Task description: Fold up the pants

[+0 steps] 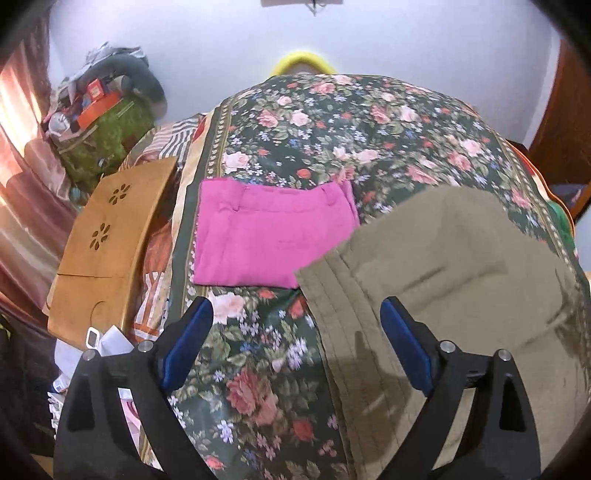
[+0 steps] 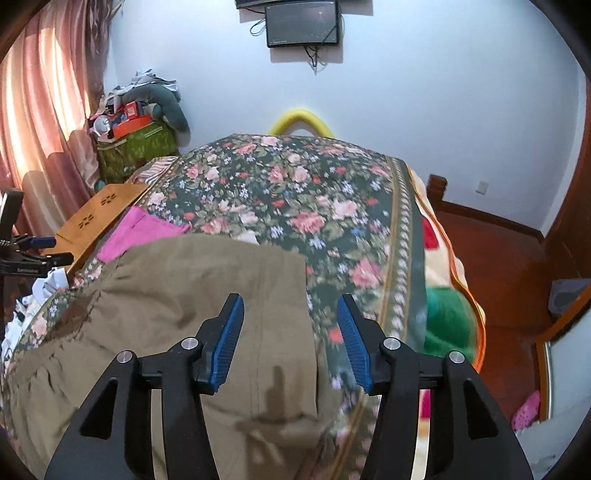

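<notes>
Pants, two pairs, are seen on the floral bedspread point(image 1: 314, 122): khaki pants point(image 1: 461, 266) spread flat, pink pants point(image 1: 266, 236) folded beside. Left tongs point(image 1: 295, 325) and right tongs point(image 2: 290, 317) are held open, empty.

Floral bedspread point(image 2: 295, 206); wooden lap tray point(image 1: 107, 243) beside it — wall screen point(image 2: 302, 24); pink curtain point(image 2: 44, 110)

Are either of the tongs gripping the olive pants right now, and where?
Nothing is held. Left tongs and right tongs both stand open above the olive-brown cloth pants, with no fabric between the pads.
</notes>
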